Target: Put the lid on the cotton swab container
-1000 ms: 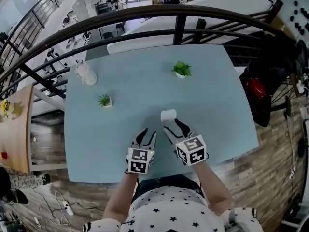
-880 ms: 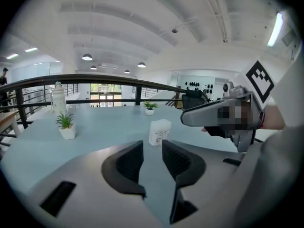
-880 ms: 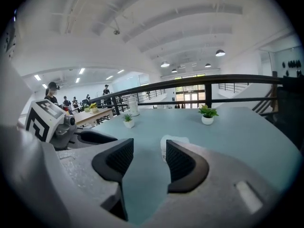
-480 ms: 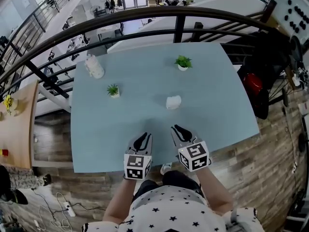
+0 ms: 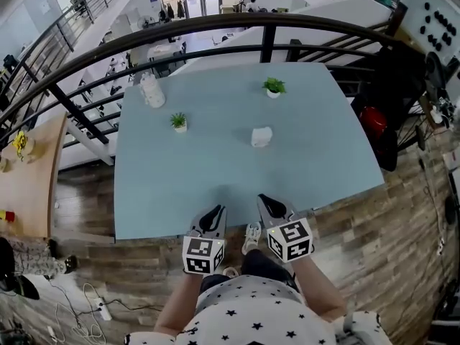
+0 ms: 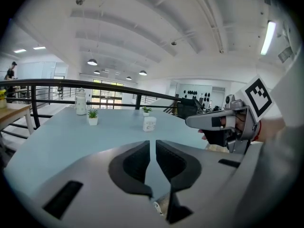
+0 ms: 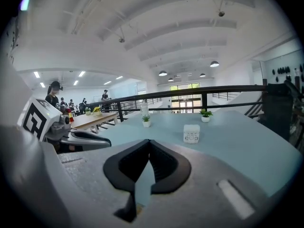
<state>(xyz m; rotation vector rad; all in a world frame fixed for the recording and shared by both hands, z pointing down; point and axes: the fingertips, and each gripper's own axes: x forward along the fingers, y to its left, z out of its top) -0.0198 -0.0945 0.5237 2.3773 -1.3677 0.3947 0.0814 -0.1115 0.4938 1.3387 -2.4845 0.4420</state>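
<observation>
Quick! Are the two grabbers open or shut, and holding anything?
Left gripper: jaws just closing, a thin gap left, nothing between them.
Right gripper: closed, holding nothing.

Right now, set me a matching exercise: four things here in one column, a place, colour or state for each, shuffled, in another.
1. cotton swab container
2. white bottle
3. right claw
4. nearer plant

A. shut, empty, at the table's near edge
B. green leaves, white pot
C. far left corner of the table
D. alone near the table's middle

Pairs: 1-D, 2-C, 3-A, 4-B.
</observation>
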